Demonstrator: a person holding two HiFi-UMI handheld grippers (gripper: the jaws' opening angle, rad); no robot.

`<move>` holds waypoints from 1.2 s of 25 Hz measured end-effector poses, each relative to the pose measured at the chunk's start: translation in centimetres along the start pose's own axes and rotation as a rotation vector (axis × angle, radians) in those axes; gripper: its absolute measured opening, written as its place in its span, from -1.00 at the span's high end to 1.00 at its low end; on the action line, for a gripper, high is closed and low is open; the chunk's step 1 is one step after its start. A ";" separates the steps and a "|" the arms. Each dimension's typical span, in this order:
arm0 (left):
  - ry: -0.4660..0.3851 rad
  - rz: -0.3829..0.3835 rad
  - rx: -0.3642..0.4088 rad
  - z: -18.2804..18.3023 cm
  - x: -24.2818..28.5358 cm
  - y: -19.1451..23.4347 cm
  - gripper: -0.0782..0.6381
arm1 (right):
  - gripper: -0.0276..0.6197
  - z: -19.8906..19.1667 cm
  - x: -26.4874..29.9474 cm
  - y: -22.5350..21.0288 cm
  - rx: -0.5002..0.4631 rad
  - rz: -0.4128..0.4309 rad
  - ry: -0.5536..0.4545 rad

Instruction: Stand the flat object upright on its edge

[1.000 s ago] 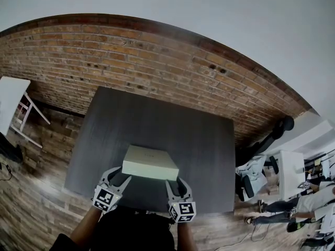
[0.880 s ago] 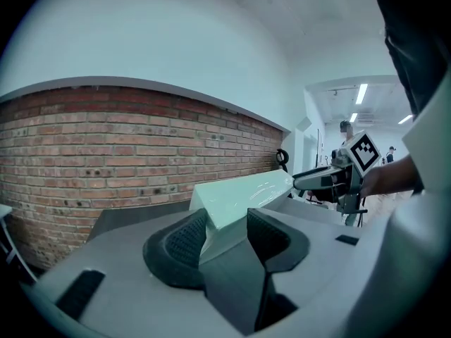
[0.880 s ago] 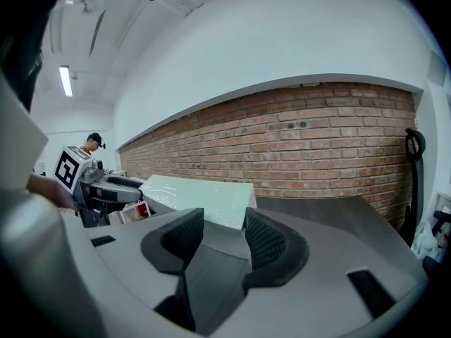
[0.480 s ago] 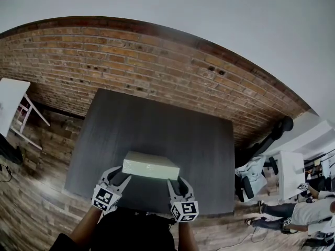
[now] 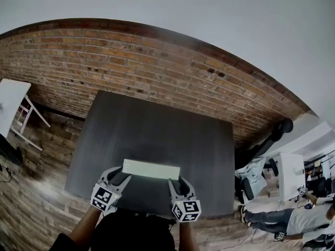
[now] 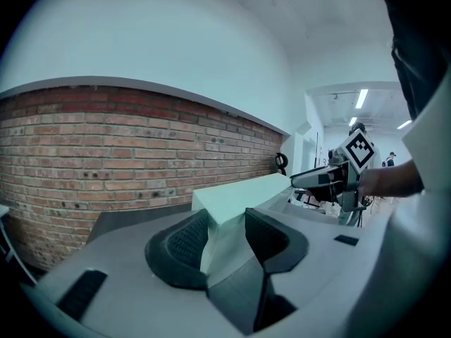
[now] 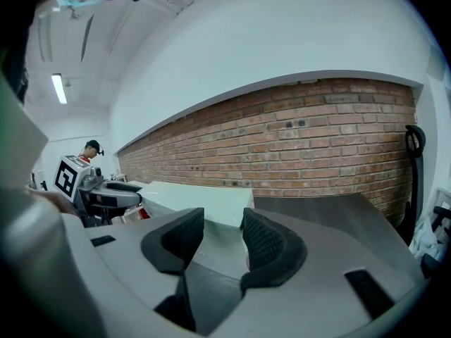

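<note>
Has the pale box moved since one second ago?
Yes. In the head view the pale box shows a narrower strip: its far edge has come back toward the near edge of the table.

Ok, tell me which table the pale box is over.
The dark grey table in front of the brick wall: the pale box is over its near part. The white table stands apart at far left.

I record an office-type lab: brick wall (image 5: 157,61), dark counter (image 5: 157,129), white desks (image 5: 290,171), ceiling strip lights (image 6: 361,98).
</note>
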State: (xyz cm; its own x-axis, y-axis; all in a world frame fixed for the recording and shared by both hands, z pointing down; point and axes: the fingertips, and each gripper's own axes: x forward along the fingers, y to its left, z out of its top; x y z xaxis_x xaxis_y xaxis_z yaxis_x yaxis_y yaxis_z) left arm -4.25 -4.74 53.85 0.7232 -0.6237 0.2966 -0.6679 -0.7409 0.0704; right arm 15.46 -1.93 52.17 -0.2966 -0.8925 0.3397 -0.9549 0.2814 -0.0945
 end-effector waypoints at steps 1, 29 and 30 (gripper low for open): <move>0.004 -0.003 -0.005 0.2 0.0 -0.1 0.26 | 0.35 0.2 -0.1 0.0 0.001 -0.002 0.008; 0.120 -0.037 -0.118 0.7 0.3 -0.1 0.28 | 0.36 0.2 -0.5 -0.3 0.110 -0.039 0.116; 0.118 -0.036 -0.117 0.7 0.3 -0.1 0.28 | 0.36 0.2 -0.5 -0.3 0.110 -0.037 0.116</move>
State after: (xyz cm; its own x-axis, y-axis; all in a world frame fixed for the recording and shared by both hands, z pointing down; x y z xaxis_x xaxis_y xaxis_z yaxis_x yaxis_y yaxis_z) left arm -3.84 -5.03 53.23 0.7257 -0.5586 0.4016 -0.6630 -0.7236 0.1917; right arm 15.92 -1.65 51.85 -0.2644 -0.8532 0.4497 -0.9624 0.2035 -0.1797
